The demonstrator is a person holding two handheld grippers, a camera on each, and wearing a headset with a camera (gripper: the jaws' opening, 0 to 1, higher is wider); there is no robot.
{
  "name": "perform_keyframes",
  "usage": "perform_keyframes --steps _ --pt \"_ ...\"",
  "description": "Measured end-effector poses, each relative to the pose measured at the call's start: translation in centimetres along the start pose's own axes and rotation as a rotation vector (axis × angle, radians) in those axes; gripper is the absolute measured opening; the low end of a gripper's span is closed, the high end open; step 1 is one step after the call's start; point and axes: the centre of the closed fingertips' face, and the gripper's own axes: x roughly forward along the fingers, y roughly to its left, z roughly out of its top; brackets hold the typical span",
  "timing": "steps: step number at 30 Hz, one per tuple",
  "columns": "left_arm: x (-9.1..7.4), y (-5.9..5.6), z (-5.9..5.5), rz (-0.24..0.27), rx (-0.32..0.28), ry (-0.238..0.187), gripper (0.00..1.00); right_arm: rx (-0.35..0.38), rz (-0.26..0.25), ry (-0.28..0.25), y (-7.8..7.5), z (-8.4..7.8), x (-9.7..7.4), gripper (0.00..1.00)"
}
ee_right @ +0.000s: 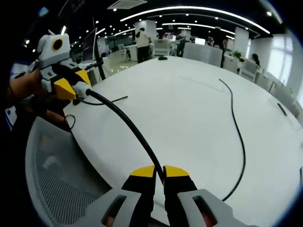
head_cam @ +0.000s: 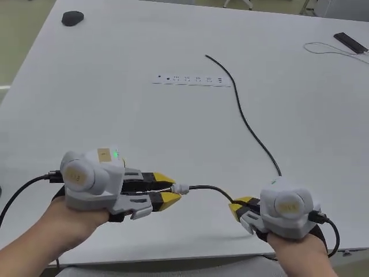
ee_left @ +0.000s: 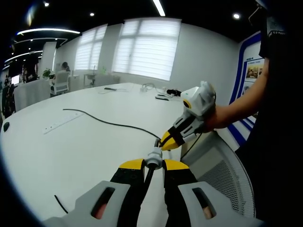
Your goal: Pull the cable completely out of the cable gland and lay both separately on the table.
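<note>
The small, rigid cable gland point(head_cam: 179, 188) is clamped in the left tool point(head_cam: 171, 193) near the worktop's point(head_cam: 104, 121) front edge. The limp black cable point(head_cam: 244, 118), trailing across the worktop, is pinched tight by the right tool point(head_cam: 236, 208). Its smooth sheath probably needs a firm hold near the gland.

- The cable point(head_cam: 248, 124) is showing plain black.
- The cable gland point(head_cam: 180, 188) is showing pale grey.
- The left gripper point(head_cam: 174, 189) and right gripper point(head_cam: 234, 208) are showing grey shells, yellow tips.
- The table point(head_cam: 115, 115) is showing plain white.
</note>
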Motion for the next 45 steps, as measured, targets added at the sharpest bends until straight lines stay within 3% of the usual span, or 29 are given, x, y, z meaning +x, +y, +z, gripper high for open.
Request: perform_keyframes --steps 2,4,8,12,17,21,23,28,31,38,45 --pt "0.0 0.1 0.0 -0.002 -0.003 0.000 0.15 0.020 0.020 0.009 0.4 0.0 -0.1 0.01" --pt "0.0 0.1 0.0 -0.004 -0.002 0.003 0.15 -0.059 0.003 -0.004 0.3 0.6 -0.3 0.02" --pt "-0.2 0.5 0.2 0.003 -0.002 0.000 0.15 -0.085 0.006 0.005 0.8 1.0 -0.6 0.03" --pt "-0.3 0.7 0.1 0.003 -0.004 0.000 0.15 -0.154 0.008 -0.015 1.5 2.7 -1.2 0.13" --pt "-0.4 0.7 -0.1 0.002 -0.008 0.000 0.15 -0.389 0.055 -0.050 4.4 6.0 -1.5 0.17" --pt "-0.3 0.6 -0.3 0.001 0.008 0.008 0.15 -0.433 0.086 -0.043 6.4 7.5 -1.3 0.15" --pt "-0.3 0.6 -0.4 -0.001 0.010 0.010 0.15 -0.494 0.101 -0.052 7.3 8.0 -1.0 0.12" --pt "-0.3 0.3 -0.3 -0.007 0.003 0.011 0.15 -0.602 0.120 -0.044 8.8 8.1 -0.6 0.08" --pt "-0.3 0.2 -0.4 -0.007 0.005 0.014 0.15 -0.642 0.104 -0.030 8.9 7.9 -0.6 0.07" --pt "-0.2 -0.4 -0.6 -0.008 0.005 0.022 0.15 -0.668 0.124 -0.078 9.8 8.5 -1.0 0.03" --pt "-0.3 -0.6 -0.7 -0.003 0.003 0.025 0.15 -0.691 0.119 -0.068 9.8 8.2 -1.0 0.00"
